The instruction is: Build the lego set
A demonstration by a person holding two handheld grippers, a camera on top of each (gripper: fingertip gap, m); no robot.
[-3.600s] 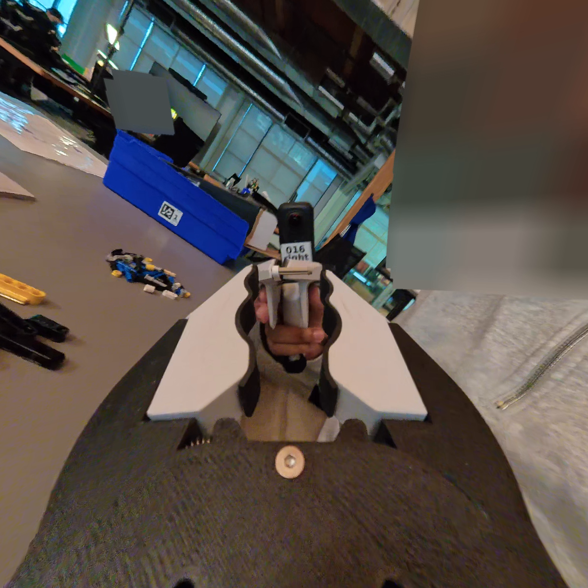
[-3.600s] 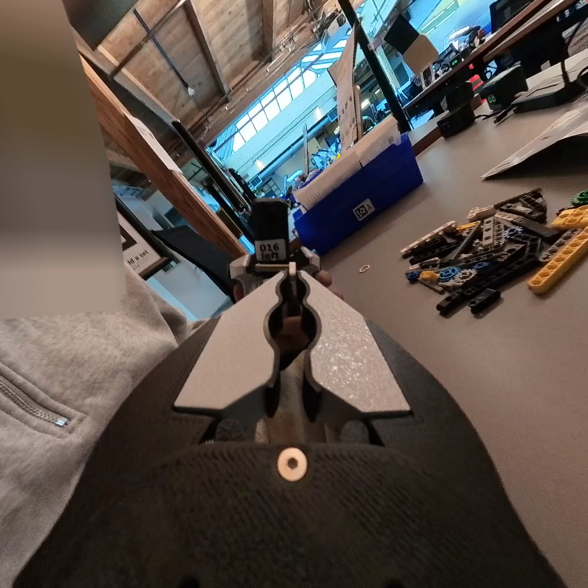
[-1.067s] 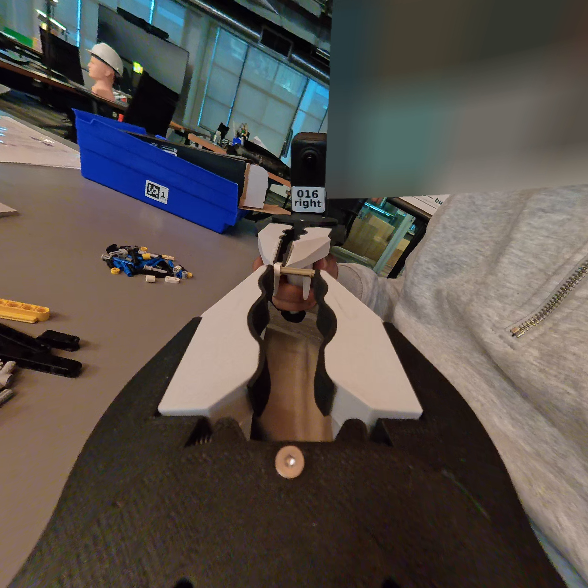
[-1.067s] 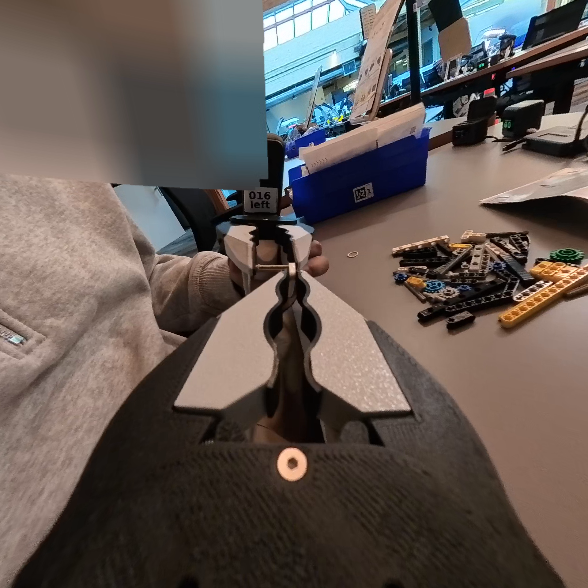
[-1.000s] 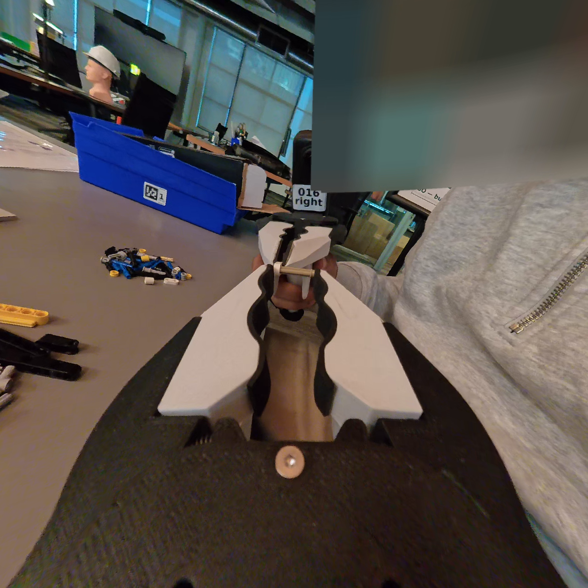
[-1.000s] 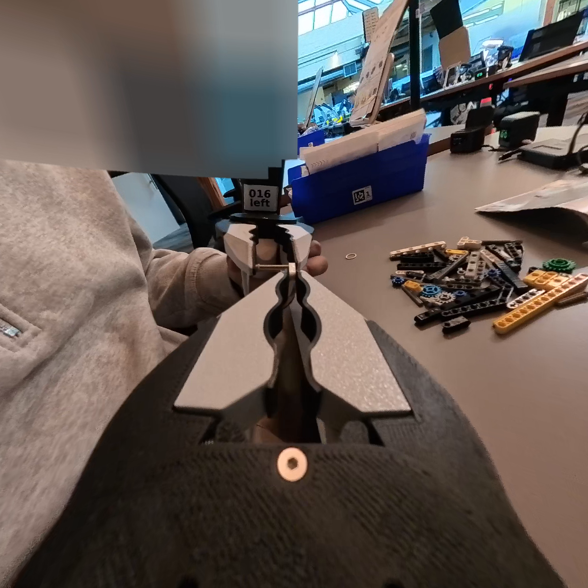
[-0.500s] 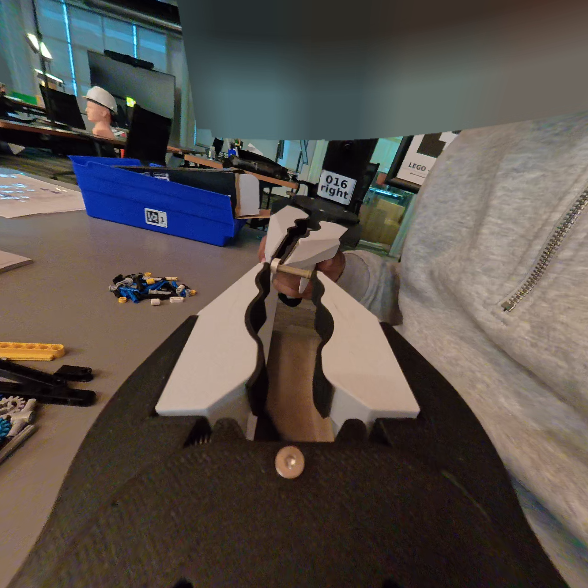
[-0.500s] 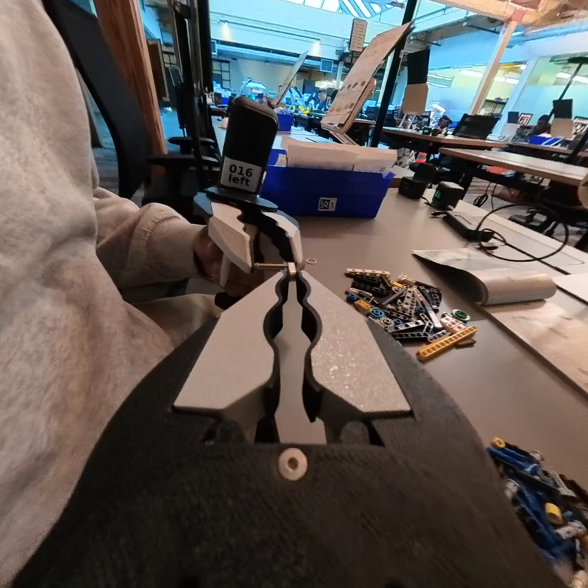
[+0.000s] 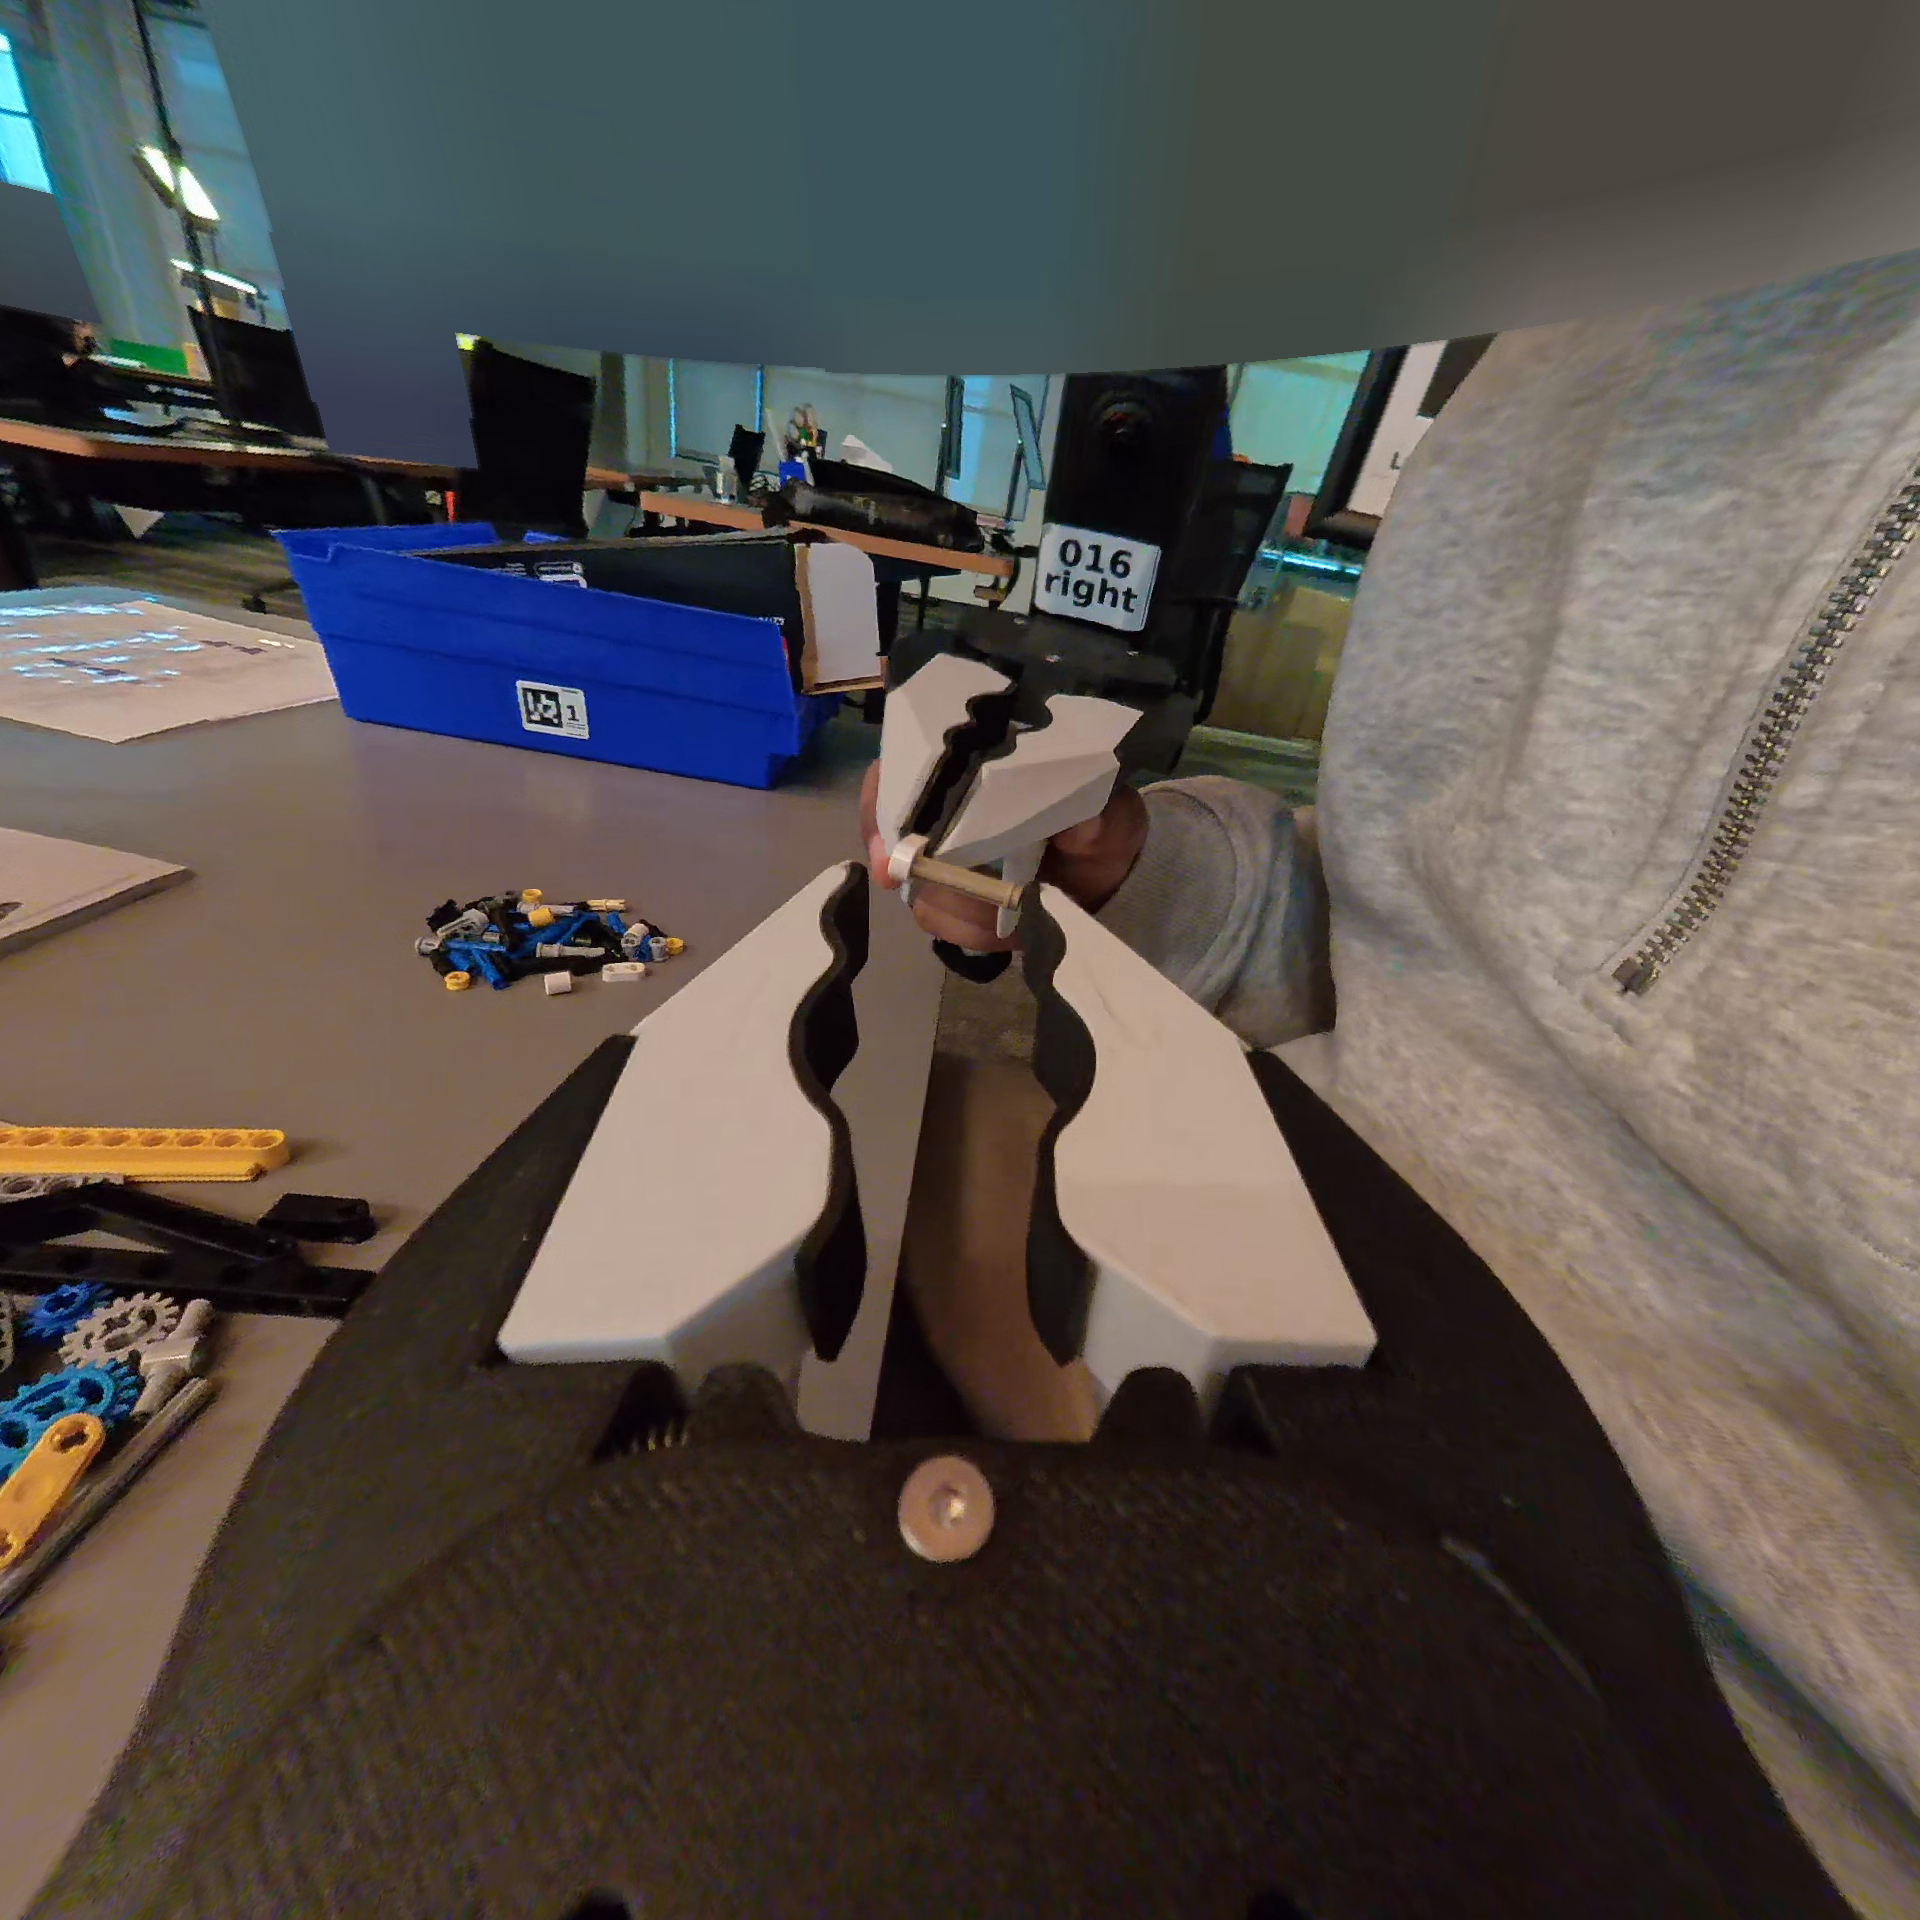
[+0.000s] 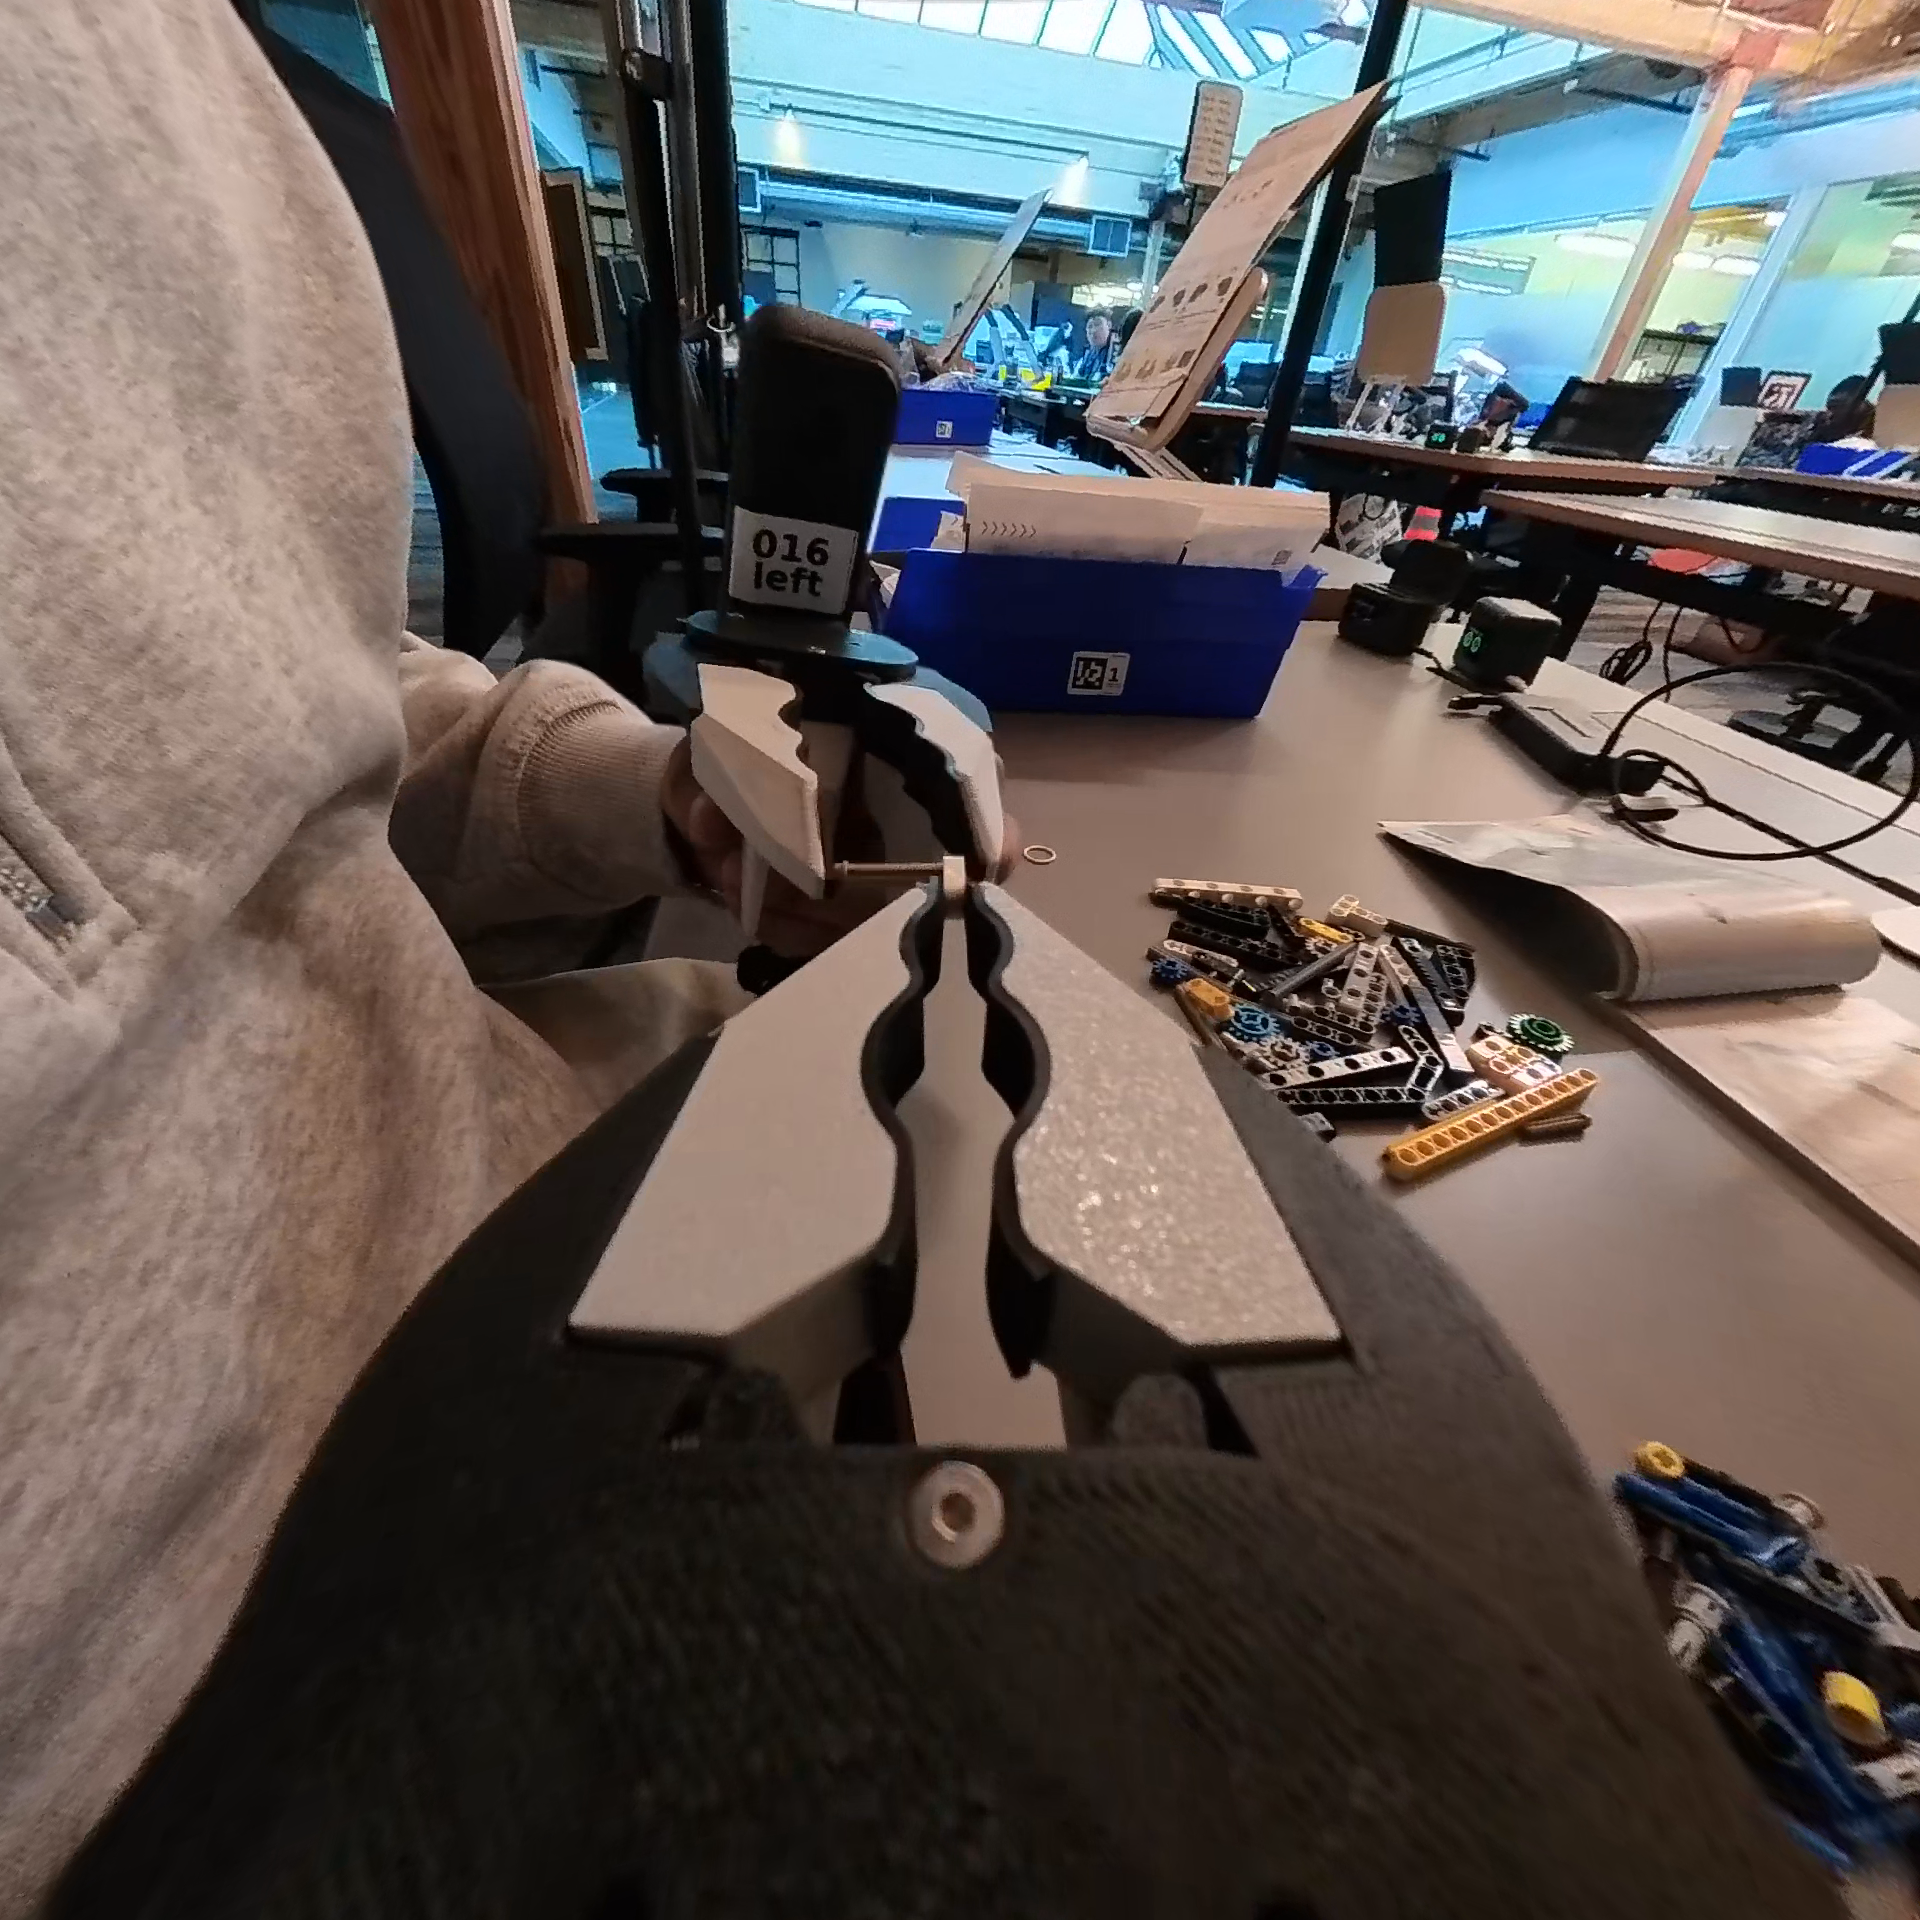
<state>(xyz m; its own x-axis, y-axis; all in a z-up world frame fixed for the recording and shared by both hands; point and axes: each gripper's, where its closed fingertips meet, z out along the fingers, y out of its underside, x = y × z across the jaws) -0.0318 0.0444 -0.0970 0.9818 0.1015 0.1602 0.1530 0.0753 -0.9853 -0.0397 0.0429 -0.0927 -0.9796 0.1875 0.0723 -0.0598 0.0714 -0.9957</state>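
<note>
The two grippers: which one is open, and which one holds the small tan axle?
The left gripper is the open one; its fingers stand apart around the axle. The right gripper, its fingers pinched together, holds the tan axle by its white bush end.

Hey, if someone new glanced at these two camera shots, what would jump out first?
The two grippers meeting tip to tip in mid-air: the right gripper pinches a small white bush on a thin tan axle, which spans the open left gripper. Behind them, loose lego pieces litter the grey table.

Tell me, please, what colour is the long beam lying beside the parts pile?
Yellow beam; right wrist view shows it best.
</note>
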